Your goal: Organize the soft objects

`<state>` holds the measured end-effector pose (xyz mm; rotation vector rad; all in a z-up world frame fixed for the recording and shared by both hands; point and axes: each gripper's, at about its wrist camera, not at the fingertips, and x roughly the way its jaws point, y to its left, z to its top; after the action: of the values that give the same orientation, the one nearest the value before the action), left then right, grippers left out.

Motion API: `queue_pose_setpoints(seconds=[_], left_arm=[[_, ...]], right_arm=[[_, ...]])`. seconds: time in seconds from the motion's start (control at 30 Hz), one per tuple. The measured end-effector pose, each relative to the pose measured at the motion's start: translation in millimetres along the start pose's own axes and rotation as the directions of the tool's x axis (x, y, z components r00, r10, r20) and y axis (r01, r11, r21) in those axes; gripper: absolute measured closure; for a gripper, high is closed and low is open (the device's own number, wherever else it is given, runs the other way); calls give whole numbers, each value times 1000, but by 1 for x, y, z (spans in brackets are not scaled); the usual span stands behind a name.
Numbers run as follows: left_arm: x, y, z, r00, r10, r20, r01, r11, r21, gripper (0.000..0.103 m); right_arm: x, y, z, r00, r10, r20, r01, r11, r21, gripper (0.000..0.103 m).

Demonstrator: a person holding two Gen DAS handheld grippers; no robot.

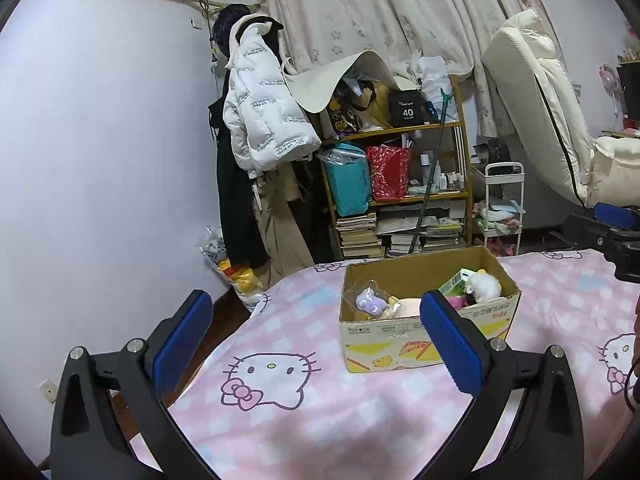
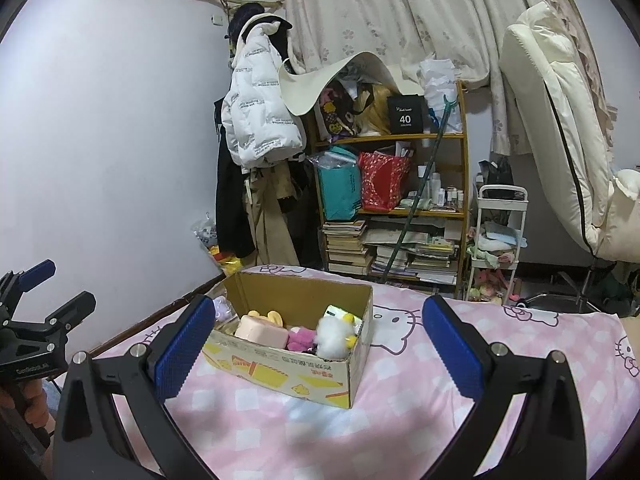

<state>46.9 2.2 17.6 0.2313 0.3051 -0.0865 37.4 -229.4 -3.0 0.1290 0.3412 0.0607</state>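
Note:
An open cardboard box [image 1: 384,330] [image 2: 280,368] stands on the pink Hello Kitty bedsheet [image 1: 320,420] [image 2: 320,432]. Inside lie a white fluffy toy [image 1: 486,285] [image 2: 333,335], a purple plush [image 1: 370,302], a pink block-shaped plush [image 2: 262,332], a magenta plush [image 2: 300,338] and a green-white pack [image 1: 460,280]. My left gripper [image 1: 316,344] is open and empty, just before the box. My right gripper [image 2: 320,346] is open and empty, with the box between and beyond its fingers. The left gripper also shows at the right wrist view's left edge [image 2: 44,308].
Behind the bed stand a cluttered wooden shelf [image 1: 400,184] [image 2: 400,200], coats on a rack [image 1: 256,128] [image 2: 256,120], a small white cart [image 1: 502,208] [image 2: 496,240] and a cream chair [image 1: 540,112] [image 2: 568,128]. The bed's left edge drops to the floor.

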Motion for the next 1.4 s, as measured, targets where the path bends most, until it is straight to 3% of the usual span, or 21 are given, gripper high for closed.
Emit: queue_pose_setpoints(seconds=[1.4], left_arm=[[10, 3, -4, 998, -29, -55, 28, 1000, -3, 1]], right_arm=[[4, -8, -6, 1000, -4, -31, 4, 1000, 7, 0]])
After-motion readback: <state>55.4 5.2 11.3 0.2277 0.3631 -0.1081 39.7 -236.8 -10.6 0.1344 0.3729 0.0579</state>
